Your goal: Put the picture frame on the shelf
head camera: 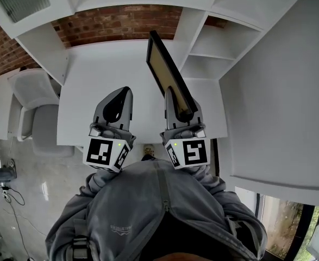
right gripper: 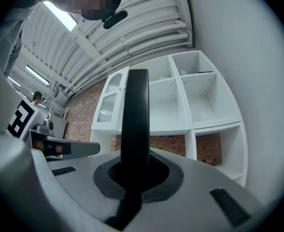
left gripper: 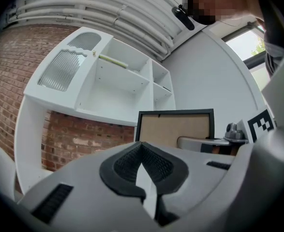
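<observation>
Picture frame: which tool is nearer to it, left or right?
Right. The right tool is shut on the near edge of the picture frame. The left tool is alongside to the frame's left, not touching it, shut with nothing between its jaws.

The black picture frame (head camera: 167, 75), brown-backed, stands on edge, clamped in the right tongs (head camera: 181, 109), before the white shelf (head camera: 216, 50).

A red brick wall (head camera: 116, 22) stands at twelve o'clock behind a white desk (head camera: 94, 80), with a white shelf unit (head camera: 219, 42) at one and a white chair (head camera: 37, 110) at nine. Pale glossy floor (head camera: 31, 192) shows at eight.
</observation>
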### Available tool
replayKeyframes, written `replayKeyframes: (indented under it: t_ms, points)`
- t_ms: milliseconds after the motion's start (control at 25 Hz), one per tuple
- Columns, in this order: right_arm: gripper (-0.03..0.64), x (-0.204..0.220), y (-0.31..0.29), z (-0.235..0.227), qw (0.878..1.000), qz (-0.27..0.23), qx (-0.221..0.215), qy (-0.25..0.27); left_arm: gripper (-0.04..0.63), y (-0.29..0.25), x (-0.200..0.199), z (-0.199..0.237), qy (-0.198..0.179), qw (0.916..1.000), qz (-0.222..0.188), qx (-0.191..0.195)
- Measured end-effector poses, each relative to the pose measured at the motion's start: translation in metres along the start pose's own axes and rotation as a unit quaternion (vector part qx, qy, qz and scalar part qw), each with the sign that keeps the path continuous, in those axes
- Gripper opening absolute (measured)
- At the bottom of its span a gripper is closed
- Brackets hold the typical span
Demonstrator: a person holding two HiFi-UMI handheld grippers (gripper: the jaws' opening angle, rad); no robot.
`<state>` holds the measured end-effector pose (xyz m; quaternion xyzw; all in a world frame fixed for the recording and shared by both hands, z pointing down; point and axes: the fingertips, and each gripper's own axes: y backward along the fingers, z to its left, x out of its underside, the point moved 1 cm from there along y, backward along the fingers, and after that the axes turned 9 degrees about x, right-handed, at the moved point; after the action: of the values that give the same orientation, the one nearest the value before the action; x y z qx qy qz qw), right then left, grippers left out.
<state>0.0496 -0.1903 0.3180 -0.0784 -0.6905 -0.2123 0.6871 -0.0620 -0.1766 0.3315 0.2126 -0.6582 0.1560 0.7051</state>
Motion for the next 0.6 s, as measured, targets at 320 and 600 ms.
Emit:
replayKeyframes:
  t_ms: [320,600]
  points:
    - [0.032,0.009,-0.041,-0.023,1.000,-0.007,-0.022,0.001,0.008,-0.043,0.001,0.020,-0.005,0.9998,-0.010,-0.015]
    - [0.032,0.009,-0.054,-0.023,0.999,-0.008,-0.034,0.008,0.008,-0.053,-0.002,0.028,-0.006,0.9997,-0.017,-0.018]
